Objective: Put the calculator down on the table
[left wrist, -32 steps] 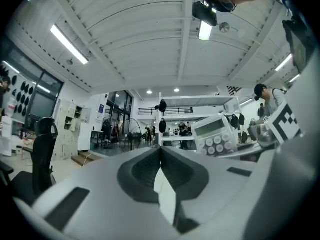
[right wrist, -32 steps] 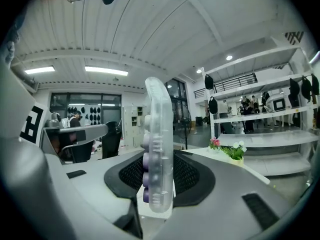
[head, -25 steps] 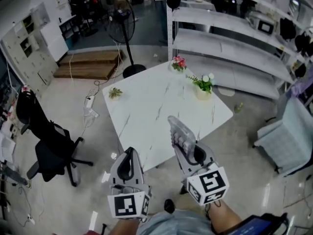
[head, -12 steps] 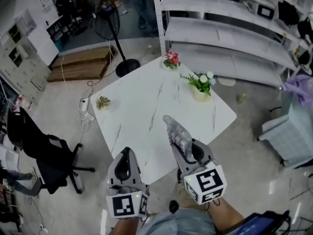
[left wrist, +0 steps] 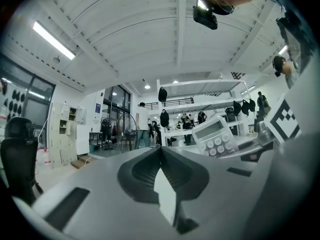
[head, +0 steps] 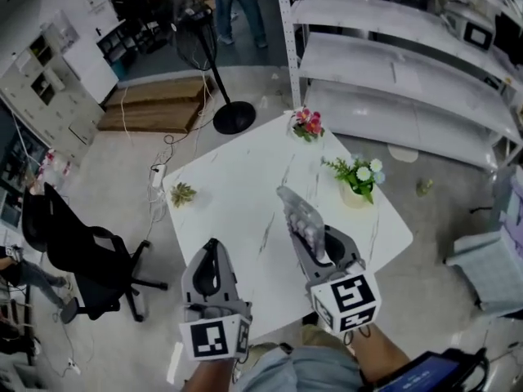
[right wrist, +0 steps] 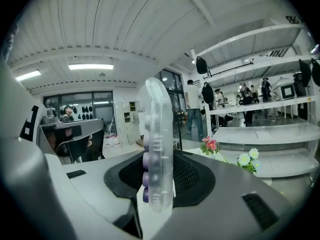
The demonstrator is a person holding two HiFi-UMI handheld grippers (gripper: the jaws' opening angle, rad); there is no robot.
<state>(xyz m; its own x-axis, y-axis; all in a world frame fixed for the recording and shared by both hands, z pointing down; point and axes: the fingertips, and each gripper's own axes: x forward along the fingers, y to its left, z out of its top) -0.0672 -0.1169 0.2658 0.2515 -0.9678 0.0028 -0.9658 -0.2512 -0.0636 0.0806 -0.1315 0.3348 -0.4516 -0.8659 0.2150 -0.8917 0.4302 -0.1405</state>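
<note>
The right claw (head: 315,247) is clenched on the calculator (head: 296,212), which is grasped by its lower end, edge-on between the jaws (right wrist: 159,149), with the keys turned toward the left claw (head: 212,250). The calculator is held out ahead of the claw, in the air above the near part of the white worktop (head: 237,207), not resting on it. The right claw is pointed forward and slightly downward. The left claw is held level just beside it, its jaws pressed together with nothing between them (left wrist: 161,151). A pot of white flowers (head: 358,182) is seen beyond the right claw.
</note>
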